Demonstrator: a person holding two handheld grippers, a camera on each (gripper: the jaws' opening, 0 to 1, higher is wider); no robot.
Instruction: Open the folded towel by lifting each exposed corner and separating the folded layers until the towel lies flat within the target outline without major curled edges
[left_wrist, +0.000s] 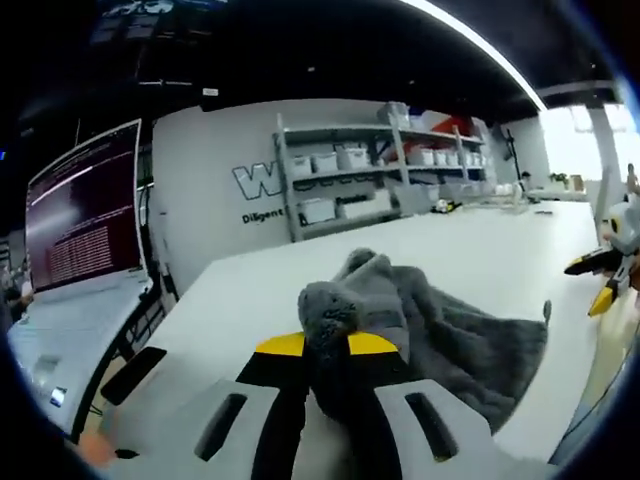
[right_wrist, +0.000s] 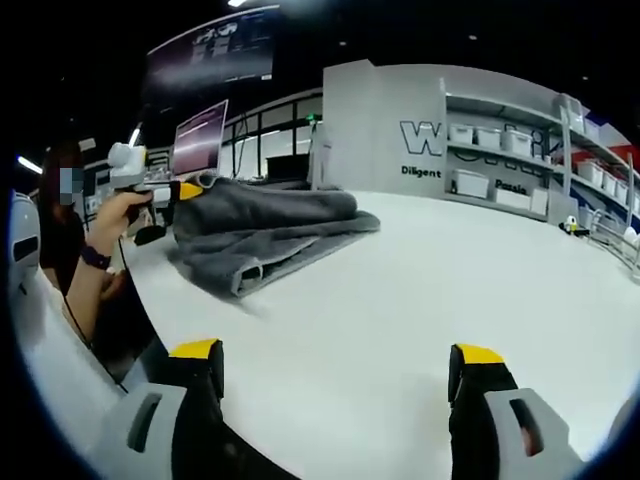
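White table (left_wrist: 480, 250) is seen spanning both views. Metal shelving (left_wrist: 385, 165) with white storage bins (left_wrist: 352, 157) is set against a white wall (left_wrist: 215, 160) with partly hidden dark lettering (left_wrist: 258, 183). A monitor (left_wrist: 85, 210) filled with text lines is placed at the table's end. A ceiling light strip (left_wrist: 480, 45) is seen overhead.
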